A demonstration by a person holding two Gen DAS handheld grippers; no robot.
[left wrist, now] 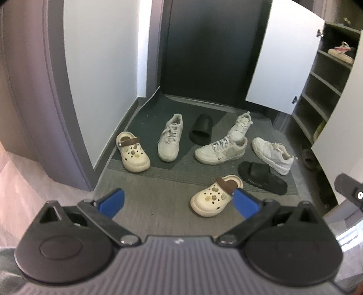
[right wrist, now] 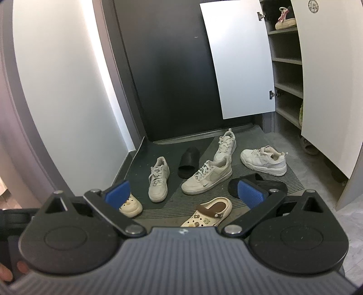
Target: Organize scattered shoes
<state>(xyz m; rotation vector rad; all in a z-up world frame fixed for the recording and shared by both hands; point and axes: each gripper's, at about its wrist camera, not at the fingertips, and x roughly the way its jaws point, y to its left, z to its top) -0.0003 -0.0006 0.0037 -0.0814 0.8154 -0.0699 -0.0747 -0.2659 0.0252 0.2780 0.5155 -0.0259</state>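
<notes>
Hovering above the entry floor, the left gripper (left wrist: pixel 178 203) has its blue pads spread wide and holds nothing; the right gripper (right wrist: pixel 185 196) is spread just as wide and also empty, touching no shoe.

At the far end stands a dark door (right wrist: pixel 172 68). On the right, a shoe cabinet (right wrist: pixel 287 74) has its white door (right wrist: pixel 240 59) swung open, showing shelves, with one pink-laced sneaker (right wrist: pixel 284 19) on an upper shelf. A white wall (left wrist: pixel 102 68) closes the left side. A dark ribbed mat (left wrist: pixel 172 172) covers the floor between them, and the shoes lie scattered on it.

Near the middle, a white sneaker with a grey swoosh (left wrist: pixel 221 151) lies crosswise, touching another white sneaker (left wrist: pixel 240 127) behind it. A chunky white sneaker (left wrist: pixel 273 154) sits to the right, near the cabinet. A white lace-up sneaker (left wrist: pixel 170 138) points toward the near side at left of centre. One black slide (left wrist: pixel 262 178) lies at near right, just beside the chunky sneaker; the other black slide (left wrist: pixel 202 129) rests farther back, between the sneakers. One cream clog (left wrist: pixel 132 152) with a brown strap sits at the left edge of the mat; its mate (left wrist: pixel 215 196) lies nearest the grippers.

Open floor shows along the near edge of the mat and at the far left corner by the door.
</notes>
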